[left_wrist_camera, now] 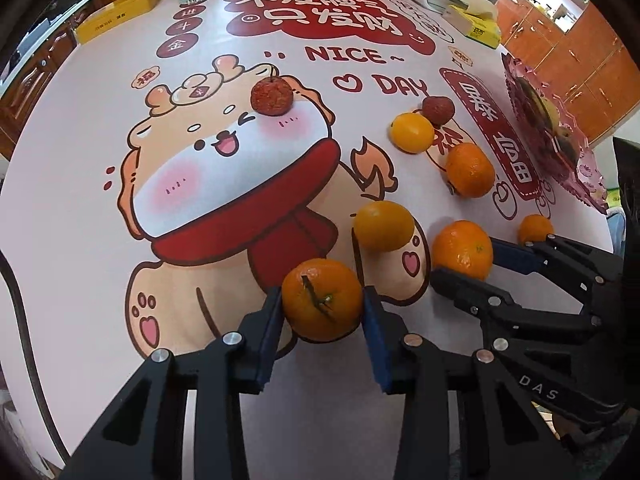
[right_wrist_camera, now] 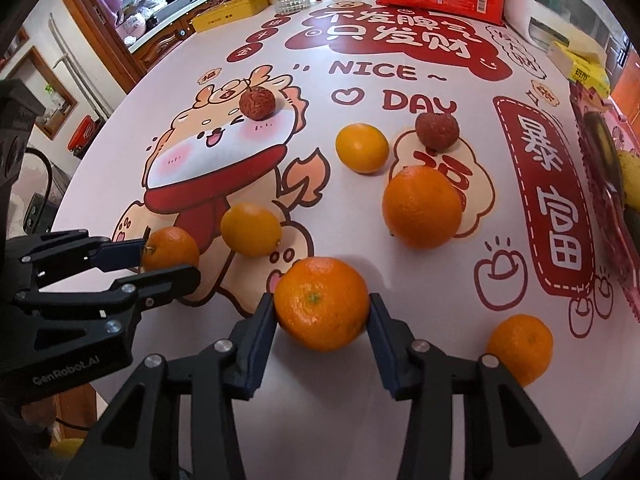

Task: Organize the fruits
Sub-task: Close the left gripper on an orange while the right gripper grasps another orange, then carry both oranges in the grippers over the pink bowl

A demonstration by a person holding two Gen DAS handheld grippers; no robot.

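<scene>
Each hand-held gripper is clamped on fruit still resting on the bench: the left hand-held gripper (left_wrist_camera: 323, 306) grasps a stemmed mandarin (left_wrist_camera: 322, 299), the right hand-held gripper (right_wrist_camera: 322, 312) another mandarin (right_wrist_camera: 322, 303). Both sit near the pink fruit plate (left_wrist_camera: 576, 178); about six fruits remain loose, so most sorting seems undone.
</scene>
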